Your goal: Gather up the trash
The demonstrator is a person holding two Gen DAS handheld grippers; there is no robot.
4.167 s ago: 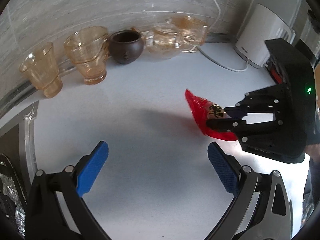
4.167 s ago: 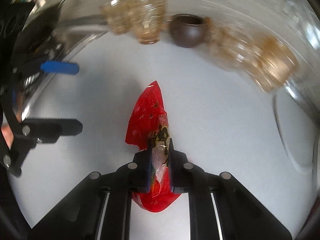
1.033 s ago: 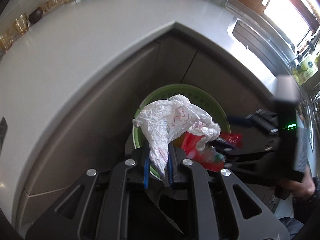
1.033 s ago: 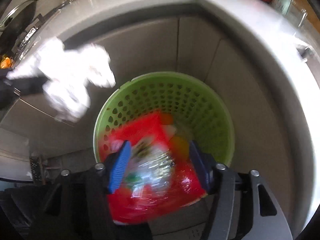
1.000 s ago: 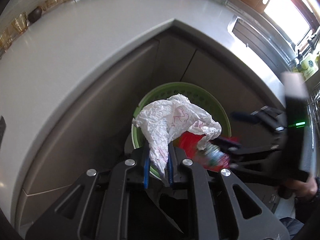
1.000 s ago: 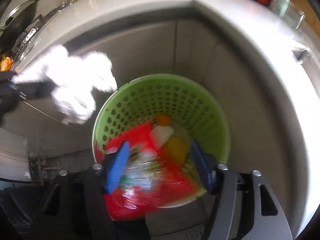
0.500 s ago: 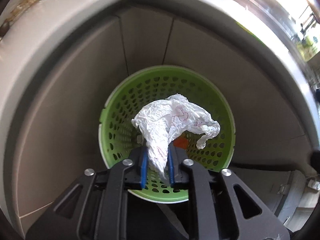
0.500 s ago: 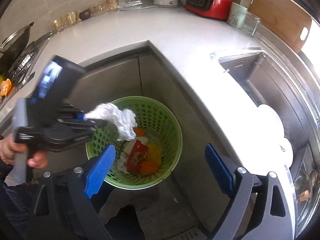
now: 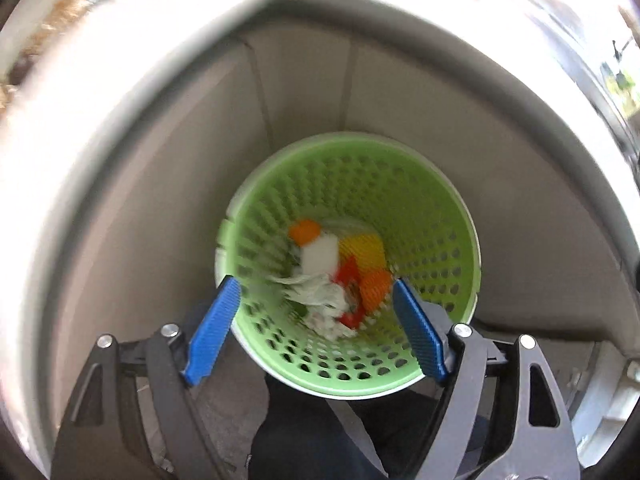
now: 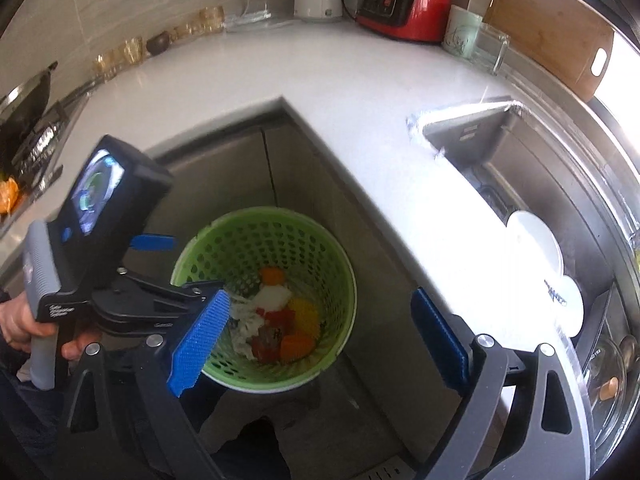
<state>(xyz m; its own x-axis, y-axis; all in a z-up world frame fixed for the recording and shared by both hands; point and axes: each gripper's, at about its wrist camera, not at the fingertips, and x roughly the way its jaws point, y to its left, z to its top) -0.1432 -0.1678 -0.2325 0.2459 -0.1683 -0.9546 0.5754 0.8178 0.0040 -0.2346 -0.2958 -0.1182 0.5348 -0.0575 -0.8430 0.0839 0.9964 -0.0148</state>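
Observation:
A green perforated basket (image 9: 472, 248) stands on the floor in the counter's corner. Directly above it, my left gripper (image 9: 316, 334) points down, jaws opening, with nothing pressed between the blue pads. The crumpled white paper (image 9: 320, 300) lies blurred inside the basket, beside the red wrapper (image 9: 350, 280) and orange and yellow scraps. In the right wrist view, my right gripper (image 10: 320, 342) hangs open and empty higher above the basket (image 10: 348, 276). The left gripper (image 10: 180, 264) is at the basket's left rim, held by a hand (image 10: 16, 324). Paper (image 10: 244, 320) and wrapper (image 10: 276, 332) rest at the bottom.
A white L-shaped countertop (image 10: 320, 80) wraps around the basket, with grey cabinet doors (image 10: 224, 176) behind it. A sink (image 10: 500, 152) and white plates (image 10: 536, 256) are on the right. A red appliance (image 10: 404, 0), glass cups (image 10: 128, 50) and a wok (image 10: 28, 100) line the back.
The left gripper moved over the basket, opened and let the white paper drop in. The red wrapper fell from the right gripper into the basket, and that gripper rose.

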